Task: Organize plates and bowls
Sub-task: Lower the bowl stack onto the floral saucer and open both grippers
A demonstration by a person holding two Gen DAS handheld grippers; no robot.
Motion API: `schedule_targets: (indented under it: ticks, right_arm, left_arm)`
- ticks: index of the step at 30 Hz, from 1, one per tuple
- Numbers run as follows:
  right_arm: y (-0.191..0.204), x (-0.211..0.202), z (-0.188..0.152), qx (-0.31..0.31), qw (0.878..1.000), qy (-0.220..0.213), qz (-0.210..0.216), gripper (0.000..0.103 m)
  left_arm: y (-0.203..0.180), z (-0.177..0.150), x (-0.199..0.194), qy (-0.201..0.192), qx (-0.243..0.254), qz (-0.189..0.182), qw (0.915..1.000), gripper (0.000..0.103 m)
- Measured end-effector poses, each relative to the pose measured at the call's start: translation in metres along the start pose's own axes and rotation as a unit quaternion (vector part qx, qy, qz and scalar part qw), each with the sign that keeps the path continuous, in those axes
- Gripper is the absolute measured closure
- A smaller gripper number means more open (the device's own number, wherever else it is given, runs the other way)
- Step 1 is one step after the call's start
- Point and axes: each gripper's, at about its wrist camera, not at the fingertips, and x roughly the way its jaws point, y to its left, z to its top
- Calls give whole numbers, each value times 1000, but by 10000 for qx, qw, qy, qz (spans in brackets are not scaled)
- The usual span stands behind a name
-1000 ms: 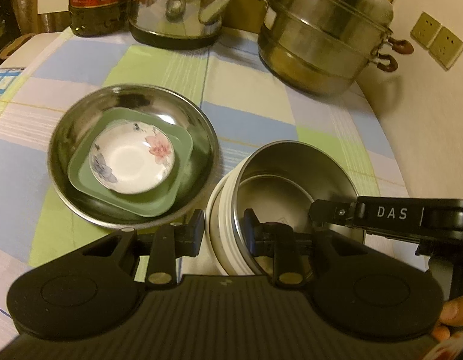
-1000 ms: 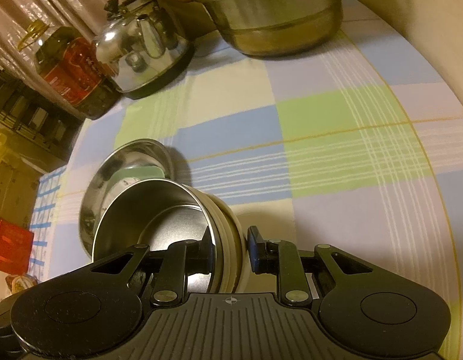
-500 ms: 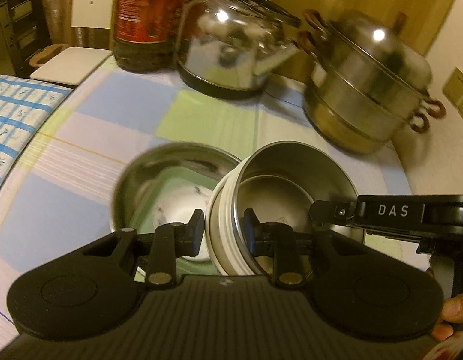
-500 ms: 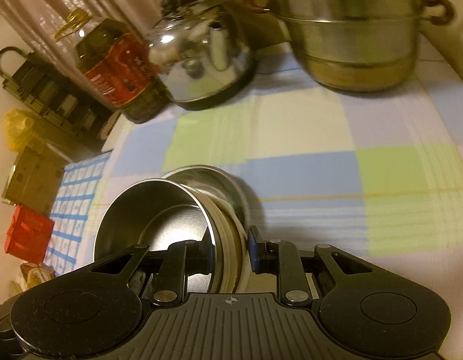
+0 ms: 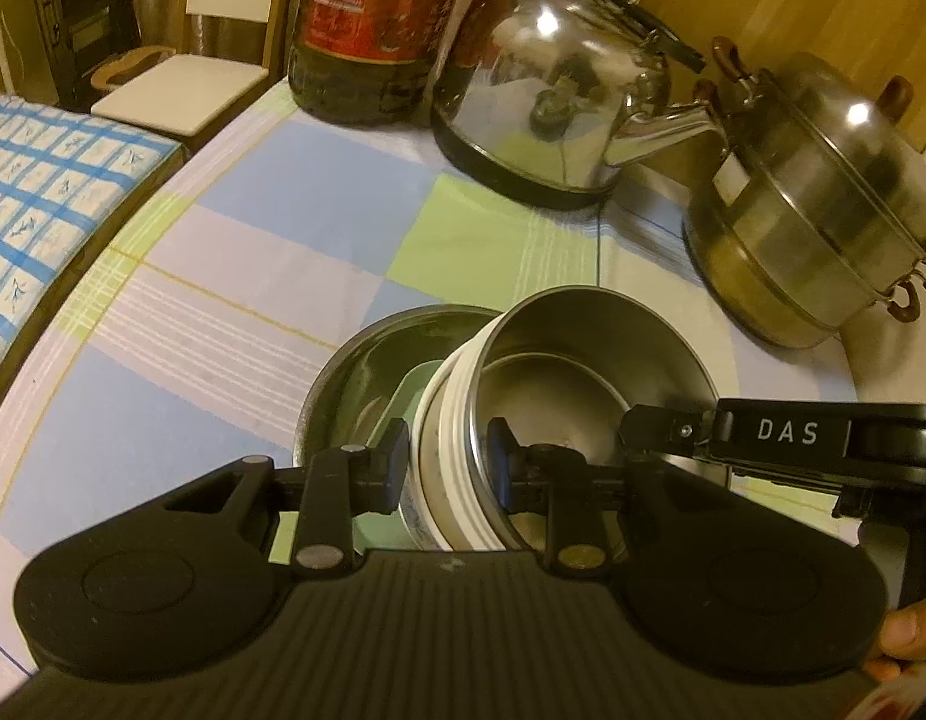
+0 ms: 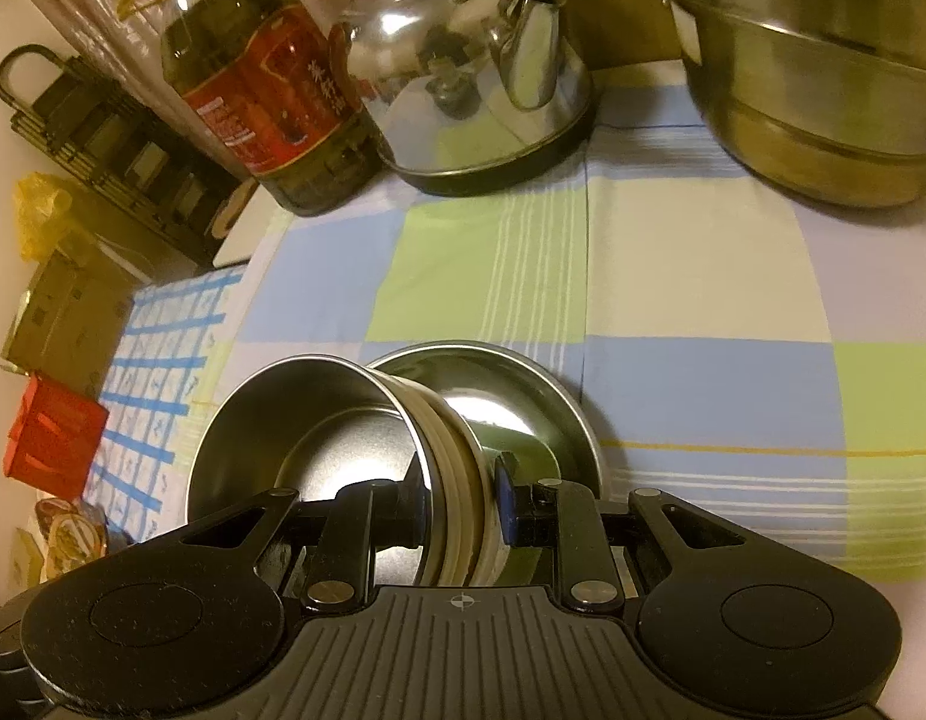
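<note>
A stack of bowls (image 5: 456, 474), white ribbed outside with a steel bowl (image 5: 589, 360) nested on top, hangs between both grippers. My left gripper (image 5: 444, 471) is shut on the stack's left rim. My right gripper (image 6: 459, 507) is shut on the opposite rim, and its black body (image 5: 817, 438) marked DAS shows in the left wrist view. Just under and behind the stack sits a wide steel dish (image 5: 366, 372) on the table, holding a green square plate (image 5: 411, 390). The same dish (image 6: 517, 390) appears behind the stack (image 6: 456, 468) in the right wrist view. The stack hides whatever else lies in the dish.
On the checked tablecloth (image 5: 270, 276) at the back stand a large oil bottle (image 5: 372, 30), a steel kettle (image 5: 553, 96) and a stacked steel steamer pot (image 5: 817, 204). A chair with a blue checked cushion (image 5: 48, 174) stands left of the table. A hand (image 5: 910, 636) holds the right gripper.
Both grippers have carried the bowl stack leftward, from beside the wide steel dish to over its near edge. The floral saucer and most of the green plate are now hidden behind the stack.
</note>
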Motion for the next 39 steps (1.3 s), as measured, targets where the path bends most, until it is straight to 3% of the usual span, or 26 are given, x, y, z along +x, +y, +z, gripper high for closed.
schedule_targets:
  ticks: [19, 39]
  right_arm:
    - [5, 25, -12, -166, 9995, -10, -279, 81]
    - [-4, 27, -11, 12, 9998, 25, -211, 80]
  left_arm:
    - [16, -9, 25, 201, -150, -107, 9996, 79]
    - [12, -8, 28, 131, 53, -155, 9998, 78]
